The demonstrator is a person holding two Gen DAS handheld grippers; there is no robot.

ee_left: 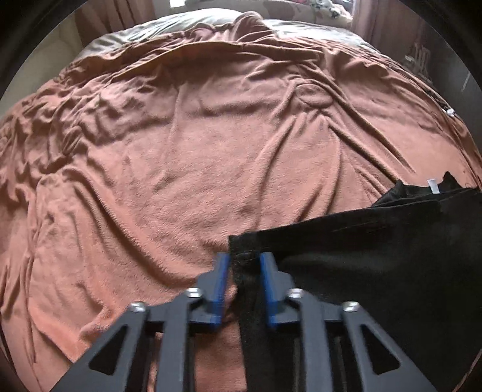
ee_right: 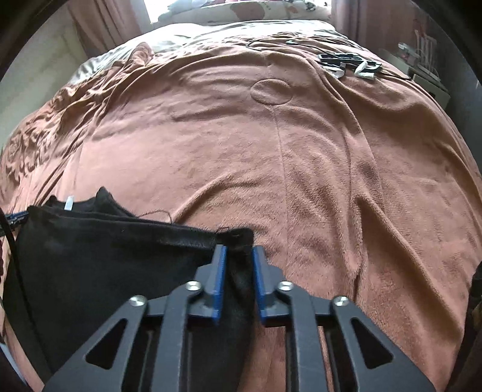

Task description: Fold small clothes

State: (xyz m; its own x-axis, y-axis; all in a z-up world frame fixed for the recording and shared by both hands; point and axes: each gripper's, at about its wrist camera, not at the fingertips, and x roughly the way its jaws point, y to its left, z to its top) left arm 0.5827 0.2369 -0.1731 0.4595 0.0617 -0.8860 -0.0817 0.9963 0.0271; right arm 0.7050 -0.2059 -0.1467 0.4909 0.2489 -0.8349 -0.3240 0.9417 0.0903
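Note:
A black garment [ee_left: 376, 256] lies on a brown fleece blanket [ee_left: 180, 150] that covers a bed, with a small white tag [ee_left: 433, 185] at its far edge. My left gripper [ee_left: 244, 256] is shut on the garment's near left corner, and the hem sits between the blue pads [ee_left: 221, 280]. In the right wrist view the same black garment [ee_right: 105, 256] spreads to the left. My right gripper [ee_right: 239, 248] is shut on its right corner, with dark cloth bunched between the pads [ee_right: 218, 271]. Both grippers point steeply down at the blanket [ee_right: 331, 181].
Pale pillows [ee_left: 192, 18] and curtains are at the head of the bed. Several small black and white items [ee_right: 349, 61] with a thin cable lie on the blanket at the far right. A round dent [ee_right: 271, 88] marks the blanket further up. Furniture [ee_right: 421, 51] stands beside the bed at the right.

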